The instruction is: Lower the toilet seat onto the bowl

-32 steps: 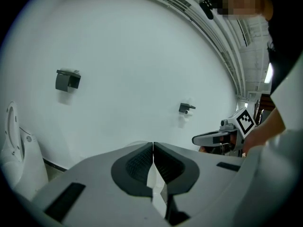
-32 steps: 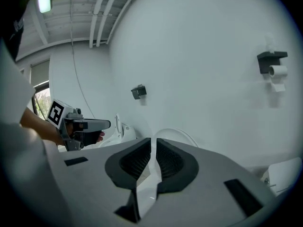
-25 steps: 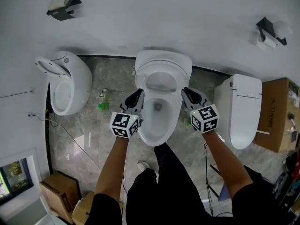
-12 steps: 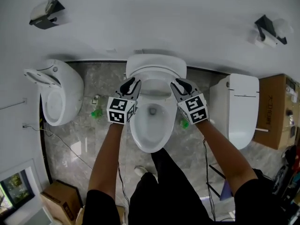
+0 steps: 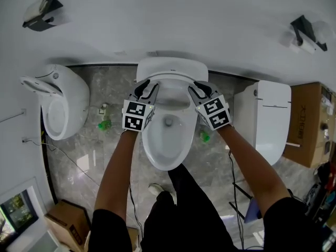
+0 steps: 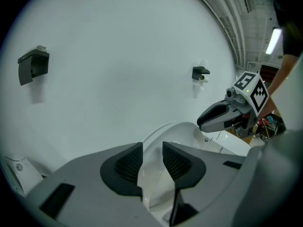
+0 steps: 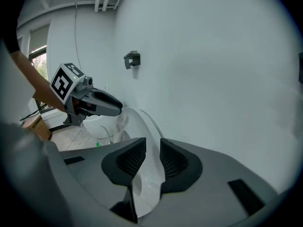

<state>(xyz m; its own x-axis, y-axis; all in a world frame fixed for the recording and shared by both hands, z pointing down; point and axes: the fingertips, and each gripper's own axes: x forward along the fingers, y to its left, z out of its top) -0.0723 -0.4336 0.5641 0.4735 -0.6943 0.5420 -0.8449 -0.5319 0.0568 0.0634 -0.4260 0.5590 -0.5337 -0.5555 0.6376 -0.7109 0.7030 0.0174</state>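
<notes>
Standing upright, white toilet seat [image 5: 172, 81] (glossy)

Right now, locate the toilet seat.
Head view, centre: the toilet seat stands raised at the back of the middle bowl, against the wall.

The toilet [image 5: 157, 150] in the middle looks like glossy white ceramic, and its raised seat [image 5: 173, 68] like smooth white plastic. The floor [image 5: 113, 151] is polished grey veined stone, the far wall [image 5: 168, 20] smooth and matt, the right box [image 5: 307, 127] matt brown cardboard.
</notes>
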